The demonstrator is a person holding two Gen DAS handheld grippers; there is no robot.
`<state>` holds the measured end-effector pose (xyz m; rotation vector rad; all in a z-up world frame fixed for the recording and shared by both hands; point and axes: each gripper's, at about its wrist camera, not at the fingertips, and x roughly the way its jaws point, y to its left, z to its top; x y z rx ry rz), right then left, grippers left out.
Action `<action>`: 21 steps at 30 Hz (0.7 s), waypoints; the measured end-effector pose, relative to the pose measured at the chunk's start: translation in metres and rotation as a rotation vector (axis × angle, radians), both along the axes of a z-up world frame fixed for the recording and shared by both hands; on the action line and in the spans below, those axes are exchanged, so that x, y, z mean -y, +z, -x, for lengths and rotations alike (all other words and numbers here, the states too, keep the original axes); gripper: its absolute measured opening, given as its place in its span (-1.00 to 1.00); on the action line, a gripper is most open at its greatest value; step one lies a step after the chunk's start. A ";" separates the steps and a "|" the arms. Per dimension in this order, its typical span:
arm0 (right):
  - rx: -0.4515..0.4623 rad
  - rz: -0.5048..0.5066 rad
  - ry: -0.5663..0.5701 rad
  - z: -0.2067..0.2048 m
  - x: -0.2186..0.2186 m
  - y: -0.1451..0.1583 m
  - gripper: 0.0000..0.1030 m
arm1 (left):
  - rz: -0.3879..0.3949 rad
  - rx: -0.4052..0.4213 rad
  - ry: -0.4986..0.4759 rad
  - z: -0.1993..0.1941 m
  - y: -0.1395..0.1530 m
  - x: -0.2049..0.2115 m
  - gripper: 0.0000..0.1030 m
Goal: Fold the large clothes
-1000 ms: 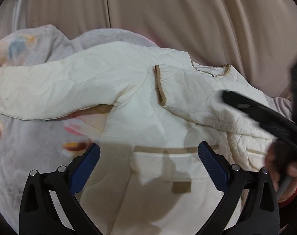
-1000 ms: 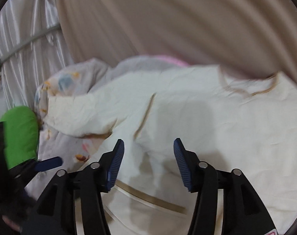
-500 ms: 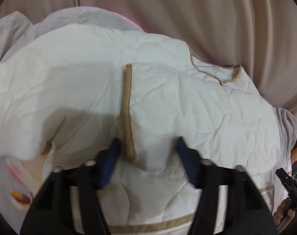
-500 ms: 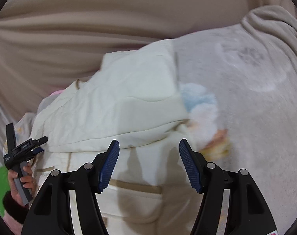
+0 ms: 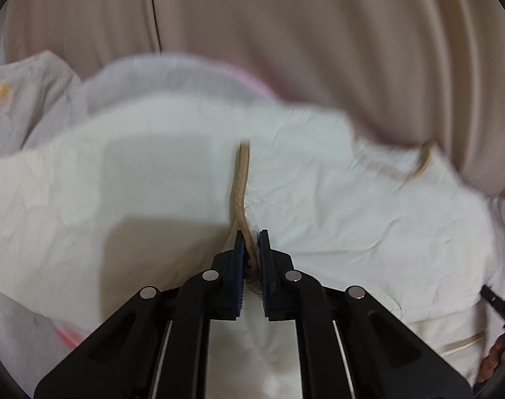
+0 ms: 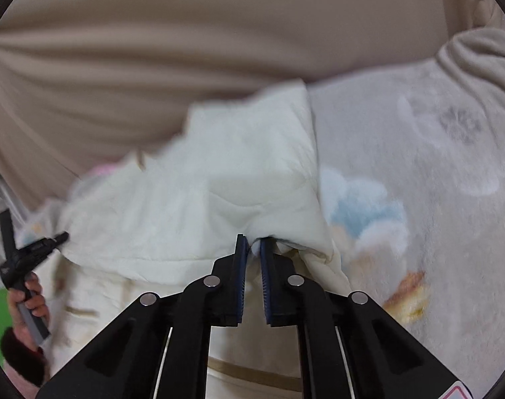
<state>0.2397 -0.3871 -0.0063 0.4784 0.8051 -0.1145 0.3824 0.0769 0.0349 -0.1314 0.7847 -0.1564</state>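
While both views are blurred toward the edges, the grips read clearly. Cream quilted jacket lies spread on a pale fleece blanket with faded cartoon prints, blue and orange patches showing beside the garment in the right wrist view. Beige curtain hangs behind, in folds.

Left gripper: jaws have just been closing and now stand narrow, pinched on the jacket's tan trim strip, which runs up and away from the blue pads. Trim and a thin fold of cream cloth sit between the pads. Tan-edged neckline shows farther right, blurred.

Right gripper: jaws have just been closing too, now nearly together, clamped on a folded edge of the same jacket. Cloth bunches at the pad tips; the sleeve portion rises beyond them toward the curtain.

Right wrist view, far left: a person's hand holding the handle of the other gripper, dark cuff below it, something green at the frame edge. Left wrist view, far right edge: part of a black tool and fingers, too cropped to tell more.

Pink edge peeks from under the blanket near the curtain.
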 end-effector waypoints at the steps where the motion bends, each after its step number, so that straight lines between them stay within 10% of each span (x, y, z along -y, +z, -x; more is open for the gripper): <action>1: -0.018 -0.025 0.002 -0.003 0.003 -0.005 -0.91 | -0.009 -0.007 0.001 0.001 -0.013 0.000 -0.85; 9: -0.014 0.104 -0.110 0.021 0.006 0.039 -0.87 | -0.030 0.049 0.008 0.012 -0.018 0.002 -0.79; 14: 0.081 0.205 0.023 -0.017 -0.037 0.079 -0.86 | -0.046 0.056 0.012 0.014 -0.017 0.004 -0.76; 21: -0.020 0.220 -0.011 -0.050 -0.013 0.011 -1.00 | -0.009 0.053 0.004 0.015 -0.019 -0.002 -0.58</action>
